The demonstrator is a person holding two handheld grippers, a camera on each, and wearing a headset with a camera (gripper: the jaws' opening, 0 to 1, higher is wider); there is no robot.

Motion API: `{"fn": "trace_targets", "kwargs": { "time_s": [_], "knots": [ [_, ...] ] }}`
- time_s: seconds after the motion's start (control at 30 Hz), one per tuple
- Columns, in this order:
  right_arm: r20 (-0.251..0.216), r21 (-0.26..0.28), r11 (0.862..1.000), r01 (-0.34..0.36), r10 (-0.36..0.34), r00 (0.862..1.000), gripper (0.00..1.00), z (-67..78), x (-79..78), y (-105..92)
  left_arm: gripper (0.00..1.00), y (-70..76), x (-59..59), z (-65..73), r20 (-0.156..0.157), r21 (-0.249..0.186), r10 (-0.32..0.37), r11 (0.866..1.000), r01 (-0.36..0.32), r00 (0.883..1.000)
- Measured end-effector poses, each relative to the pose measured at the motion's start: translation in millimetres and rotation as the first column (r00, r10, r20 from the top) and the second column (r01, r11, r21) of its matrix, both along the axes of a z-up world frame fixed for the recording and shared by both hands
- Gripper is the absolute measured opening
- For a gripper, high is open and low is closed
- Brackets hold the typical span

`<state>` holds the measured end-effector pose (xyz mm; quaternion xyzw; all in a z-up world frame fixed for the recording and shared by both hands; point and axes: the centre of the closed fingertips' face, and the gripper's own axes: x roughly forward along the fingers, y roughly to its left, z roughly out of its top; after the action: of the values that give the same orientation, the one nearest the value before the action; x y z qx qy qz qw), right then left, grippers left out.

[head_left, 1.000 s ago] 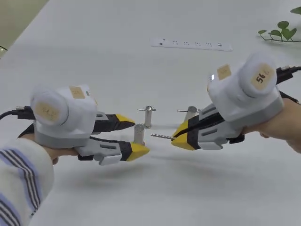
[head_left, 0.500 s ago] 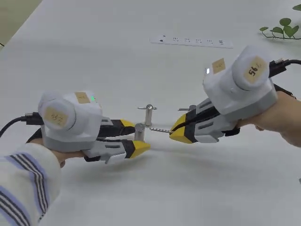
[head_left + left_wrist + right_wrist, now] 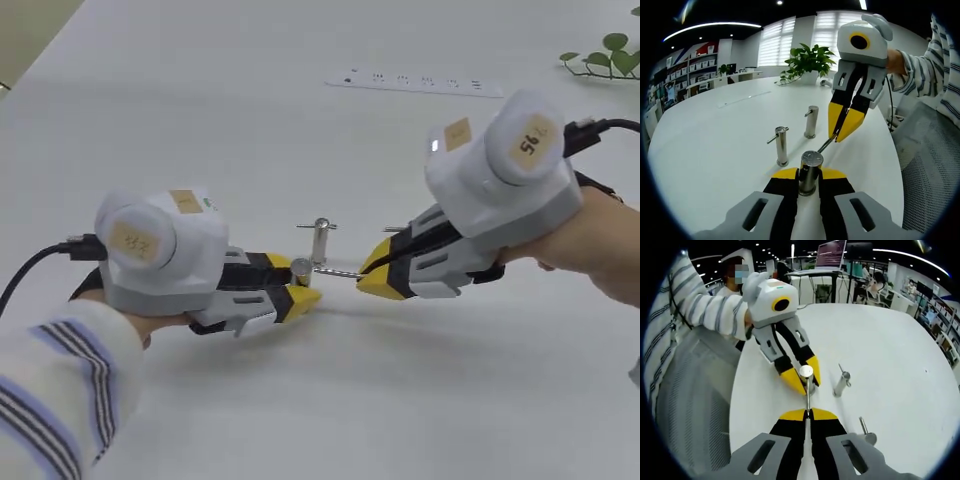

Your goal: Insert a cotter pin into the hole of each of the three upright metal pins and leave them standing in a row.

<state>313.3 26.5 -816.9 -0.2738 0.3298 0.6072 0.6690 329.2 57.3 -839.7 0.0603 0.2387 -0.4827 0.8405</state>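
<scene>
working over a white table point(image 3: 300, 100), with a plant point(image 3: 605, 60) at the far right corner and a power strip point(image 3: 415, 84) lying along the far side. holding the left gripper point(image 3: 300, 290) low on the left, clenched on the near metal pin point(image 3: 301, 268), jaws pressed to both sides of its shaft, the pin upright between them. holding the right gripper point(image 3: 372, 275) on the right, tilted down toward the left, nipped tight on a loose cotter pin point(image 3: 338, 272) aimed leftward. touching the near metal pin just under its cap with the cotter's tip; cannot tell whether inside the hole. just behind, the middle metal pin point(image 3: 321, 243) upright on the table, and further right the far metal pin point(image 3: 811, 121), also upright, each with a fitted cotter pin point(image 3: 306, 228) crosswise near its top.
</scene>
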Motion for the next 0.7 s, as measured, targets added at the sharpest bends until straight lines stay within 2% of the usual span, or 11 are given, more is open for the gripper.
{"fn": "trace_targets", "kwargs": {
  "time_s": [0.17, 0.4, 0.7],
  "knots": [
    [0.003, -0.001, 1.000, -0.008, 0.008, 1.000, 0.04, 0.0, -0.1, 1.7, 0.13, 0.4, -0.5, -0.5, 0.004, -0.006, -0.002, 1.000, 0.002, 1.000],
    [-0.001, 0.010, 1.000, -0.005, 0.005, 1.000, 0.04, -2.7, -2.1, 7.3, 0.13, -0.2, -0.4, -0.9, -0.006, -0.022, 0.003, 1.000, -0.003, 1.000],
    [0.015, 0.031, 0.999, -0.013, 0.013, 1.000, 0.04, -6.0, 1.3, 27.5, 0.13, -0.7, -0.9, -1.3, -0.005, -0.023, 0.005, 1.000, -0.005, 1.000]
  ]
}}
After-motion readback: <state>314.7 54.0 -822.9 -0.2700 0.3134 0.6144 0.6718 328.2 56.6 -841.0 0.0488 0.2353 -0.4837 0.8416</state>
